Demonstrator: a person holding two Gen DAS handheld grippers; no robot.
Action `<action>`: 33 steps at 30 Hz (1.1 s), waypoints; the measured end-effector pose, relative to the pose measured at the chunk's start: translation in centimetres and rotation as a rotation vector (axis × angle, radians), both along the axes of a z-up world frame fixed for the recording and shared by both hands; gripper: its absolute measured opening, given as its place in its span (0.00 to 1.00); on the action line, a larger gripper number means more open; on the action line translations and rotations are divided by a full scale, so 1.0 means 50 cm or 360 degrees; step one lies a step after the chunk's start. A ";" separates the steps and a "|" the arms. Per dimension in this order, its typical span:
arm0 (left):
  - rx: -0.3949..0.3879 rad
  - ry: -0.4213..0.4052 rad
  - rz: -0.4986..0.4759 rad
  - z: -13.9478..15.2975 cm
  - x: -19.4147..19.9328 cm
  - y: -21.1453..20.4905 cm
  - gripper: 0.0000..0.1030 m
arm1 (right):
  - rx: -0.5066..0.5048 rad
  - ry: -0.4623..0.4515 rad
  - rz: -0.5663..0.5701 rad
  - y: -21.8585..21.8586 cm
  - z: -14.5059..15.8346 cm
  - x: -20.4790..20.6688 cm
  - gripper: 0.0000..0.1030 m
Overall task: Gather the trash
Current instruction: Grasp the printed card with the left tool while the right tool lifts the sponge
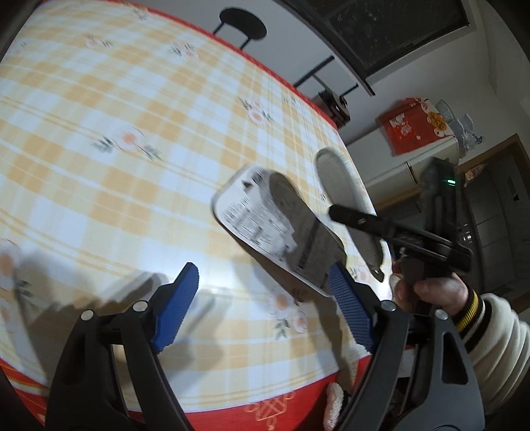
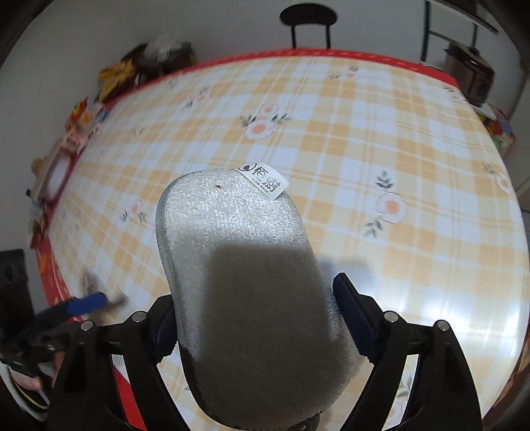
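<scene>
A grey foam tray (image 2: 245, 275) with a white printed label (image 2: 265, 180) fills the right wrist view, clamped between my right gripper's (image 2: 255, 308) blue pads and held above the checked tablecloth (image 2: 364, 132). In the left wrist view the same tray (image 1: 265, 222) shows its white labelled underside, held by the right gripper (image 1: 361, 228) in a hand at the right. My left gripper (image 1: 265, 298) is open and empty, just below and in front of the tray, over the table's near edge.
A yellow-and-white checked cloth with flowers and a red border (image 1: 232, 404) covers the table. A black stool (image 2: 308, 16) stands beyond the far edge. Snack packets (image 2: 116, 79) lie at the far left. A red box (image 1: 414, 126) sits on a cabinet to the right.
</scene>
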State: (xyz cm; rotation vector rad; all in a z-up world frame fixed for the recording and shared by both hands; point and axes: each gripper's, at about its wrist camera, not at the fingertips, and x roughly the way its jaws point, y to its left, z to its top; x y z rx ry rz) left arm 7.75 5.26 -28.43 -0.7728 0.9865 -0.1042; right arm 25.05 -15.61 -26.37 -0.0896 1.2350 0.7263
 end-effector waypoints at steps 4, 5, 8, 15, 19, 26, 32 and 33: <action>-0.0123 0.0065 0.0009 -0.028 0.027 -0.030 0.71 | 0.0034 -0.0094 -0.0102 -0.061 0.031 -0.021 0.80; -0.0188 0.0081 0.0026 -0.036 0.034 -0.036 0.71 | 0.0043 -0.0104 -0.0124 -0.074 0.035 -0.027 0.80; -0.0378 0.0107 0.0058 -0.058 0.052 -0.058 0.70 | 0.0071 -0.0107 -0.0184 -0.116 0.044 -0.035 0.80; -0.0501 0.0226 0.0198 -0.109 0.077 -0.086 0.60 | 0.0072 -0.0152 -0.0271 -0.193 0.068 -0.035 0.80; -0.0580 0.0231 0.0310 -0.130 0.086 -0.084 0.59 | 0.0070 -0.0174 -0.0304 -0.229 0.081 -0.042 0.80; -0.0628 0.0171 0.0466 -0.141 0.102 -0.078 0.50 | 0.0054 -0.0196 -0.0392 -0.293 0.097 -0.054 0.80; -0.0655 0.0157 0.0533 -0.157 0.110 -0.070 0.32 | 0.0052 -0.0207 -0.0451 -0.335 0.109 -0.072 0.80; -0.0649 0.0167 0.0538 -0.160 0.111 -0.070 0.22 | 0.0062 -0.0213 -0.0457 -0.342 0.115 -0.077 0.80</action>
